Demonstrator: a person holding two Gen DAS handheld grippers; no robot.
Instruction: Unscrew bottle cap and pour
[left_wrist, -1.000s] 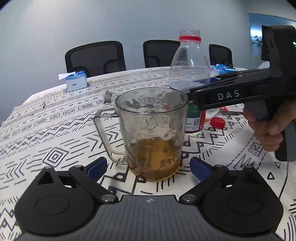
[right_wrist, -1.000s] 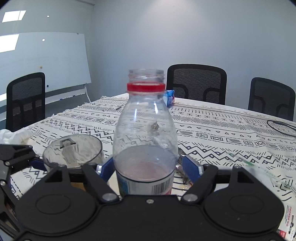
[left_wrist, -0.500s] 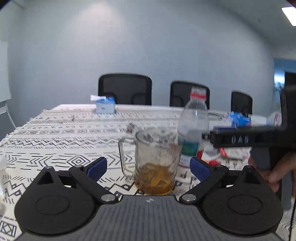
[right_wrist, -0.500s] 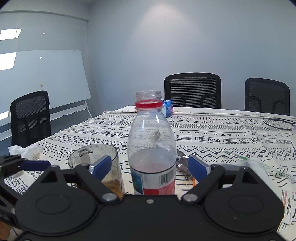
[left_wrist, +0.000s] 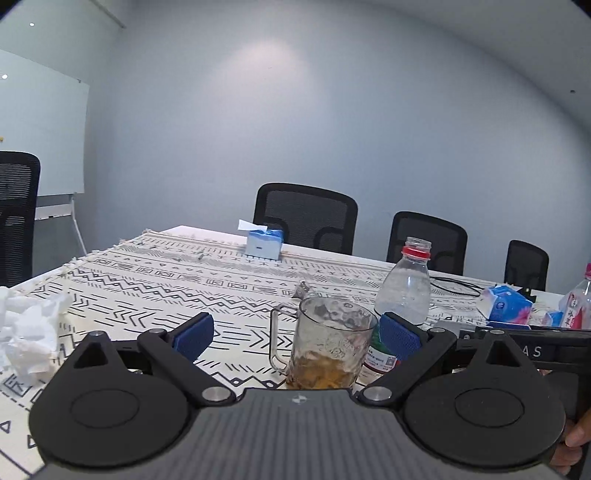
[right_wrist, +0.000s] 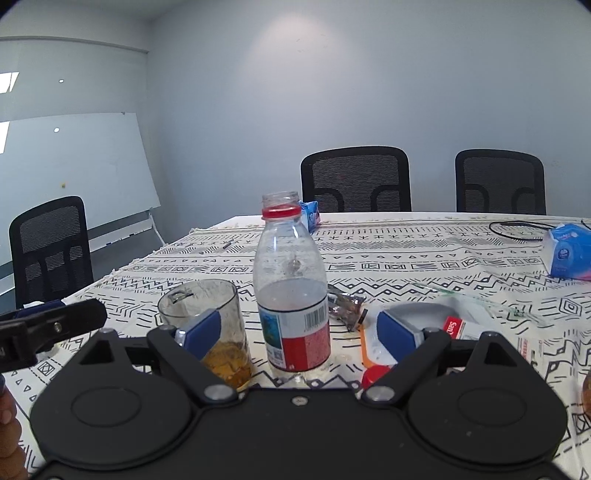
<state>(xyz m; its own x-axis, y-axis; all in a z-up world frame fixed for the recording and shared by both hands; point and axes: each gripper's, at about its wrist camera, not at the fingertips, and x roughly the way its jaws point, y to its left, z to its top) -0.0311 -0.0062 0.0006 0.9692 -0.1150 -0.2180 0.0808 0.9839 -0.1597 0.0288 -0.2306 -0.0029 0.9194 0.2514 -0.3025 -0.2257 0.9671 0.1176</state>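
Observation:
An uncapped clear plastic bottle (right_wrist: 291, 295) with a red neck ring stands upright on the patterned tablecloth, nearly empty; it also shows in the left wrist view (left_wrist: 406, 291). A glass mug (left_wrist: 325, 347) with amber liquid at the bottom stands beside it, also in the right wrist view (right_wrist: 210, 325). The red cap (right_wrist: 373, 374) lies on the cloth right of the bottle. My left gripper (left_wrist: 295, 334) is open and empty, back from the mug. My right gripper (right_wrist: 297, 332) is open and empty, back from the bottle.
Crumpled tissue (left_wrist: 26, 328) lies at the left edge. A tissue box (left_wrist: 264, 243) stands at the far side. Blue packets (right_wrist: 569, 254), a wrapper (right_wrist: 345, 304), a cable (right_wrist: 517, 229) and another bottle (left_wrist: 578, 306) lie to the right. Office chairs (right_wrist: 354, 181) ring the table.
Both grippers have pulled back and up from the table. The right gripper has let go of the bottle, which now stands free. The mug and bottle look smaller and farther.

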